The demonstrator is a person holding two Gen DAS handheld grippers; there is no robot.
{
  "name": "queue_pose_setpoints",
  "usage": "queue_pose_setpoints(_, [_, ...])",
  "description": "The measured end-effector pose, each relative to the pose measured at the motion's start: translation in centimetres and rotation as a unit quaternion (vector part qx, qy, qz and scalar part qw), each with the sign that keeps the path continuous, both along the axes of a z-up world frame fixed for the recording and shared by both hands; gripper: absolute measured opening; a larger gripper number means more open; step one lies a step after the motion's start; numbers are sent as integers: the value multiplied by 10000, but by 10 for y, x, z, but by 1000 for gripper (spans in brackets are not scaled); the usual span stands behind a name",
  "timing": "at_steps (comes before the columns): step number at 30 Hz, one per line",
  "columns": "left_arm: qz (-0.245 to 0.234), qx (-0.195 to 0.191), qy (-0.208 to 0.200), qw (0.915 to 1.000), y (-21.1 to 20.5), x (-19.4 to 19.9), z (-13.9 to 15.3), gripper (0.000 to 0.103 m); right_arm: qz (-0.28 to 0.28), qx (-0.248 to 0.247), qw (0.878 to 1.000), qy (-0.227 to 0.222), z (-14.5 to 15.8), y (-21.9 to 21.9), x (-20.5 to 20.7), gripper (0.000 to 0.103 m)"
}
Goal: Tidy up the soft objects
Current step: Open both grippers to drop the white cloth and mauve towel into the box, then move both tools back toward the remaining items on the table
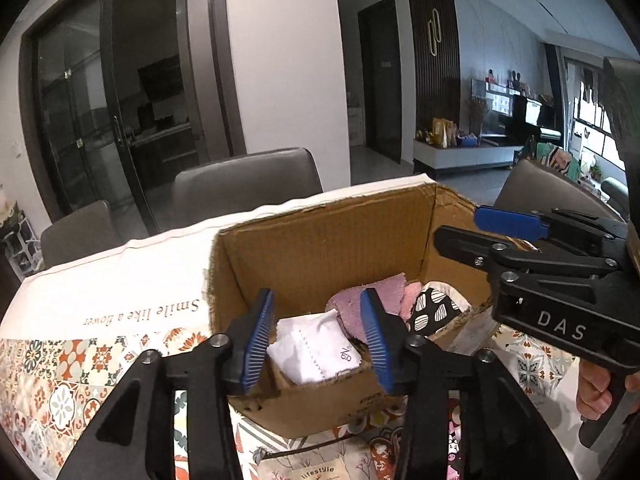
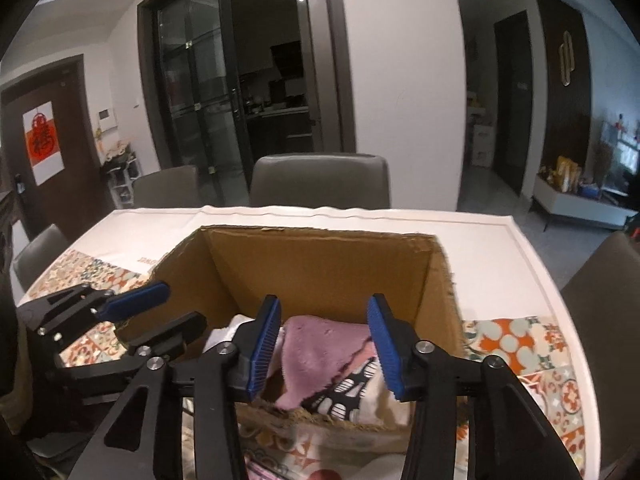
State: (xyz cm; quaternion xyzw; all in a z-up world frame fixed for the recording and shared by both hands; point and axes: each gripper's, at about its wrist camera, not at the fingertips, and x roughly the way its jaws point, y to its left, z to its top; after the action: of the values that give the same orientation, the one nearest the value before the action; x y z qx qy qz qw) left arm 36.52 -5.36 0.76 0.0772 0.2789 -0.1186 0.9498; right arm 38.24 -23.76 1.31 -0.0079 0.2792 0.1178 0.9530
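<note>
Lying boxed beneath both gaping tools [image 1: 316,340] [image 2: 324,344]: pink cloth [image 2: 320,354].

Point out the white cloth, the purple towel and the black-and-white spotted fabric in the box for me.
white cloth [image 1: 310,346]: left wrist view, on its folded top face.
purple towel [image 2: 320,350]: right wrist view, on its flat middle.
black-and-white spotted fabric [image 1: 434,308]: left wrist view, on the patterned panel.

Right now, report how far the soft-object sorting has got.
Done: a white folded cloth, a fuzzy pink cloth and a black-and-white patterned fabric lie in the brown cardboard box. In hand: nothing; both grippers' jaws stand open above it. Left: more fabric lies before the box.
</note>
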Motion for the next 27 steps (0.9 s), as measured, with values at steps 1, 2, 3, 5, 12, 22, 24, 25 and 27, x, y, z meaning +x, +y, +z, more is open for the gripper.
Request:
queue_pose_setpoints(1, [40, -20, -51, 10000, 2, -4, 1, 50, -52, -23, 10000, -37, 1, -1, -2, 48])
queue_pose_setpoints(2, [57, -46, -94, 9999, 3, -7, 3, 51, -133, -44, 9999, -80, 3, -2, -6, 48])
queue_pose_setpoints(3, [71, -74, -139, 9999, 5, -12, 5, 52, -236, -44, 9996, -134, 5, -3, -11, 48])
queue_pose_setpoints(5, [143, -112, -235, 9996, 8, -21, 8, 54, -423, -40, 9988, -252, 11, -2, -22, 48])
queue_pose_setpoints(12, [230, -216, -576, 9978, 17, -57, 18, 58, -817, -73, 9947, -627, 29, -3, -59, 57])
queue_pose_setpoints(22, [214, -203, -719, 9970, 13, -101, 14, 61, -1054, 18, 9923, -657, 26, -15, -107, 62])
queue_pose_setpoints(24, [171, -206, -670, 9974, 11, -107, 11, 61, -1073, 8, 9923, -612, 23, -17, -115, 62])
queue_pose_setpoints(25, [157, -211, -650, 9975, 9, -111, 9, 61, -1080, 3, 9925, -574, 20, -18, -119, 63])
queue_pose_setpoints(27, [113, -234, -563, 9981, 5, -116, 4, 61, -1107, 28, 9926, -500, 15, -22, -126, 63])
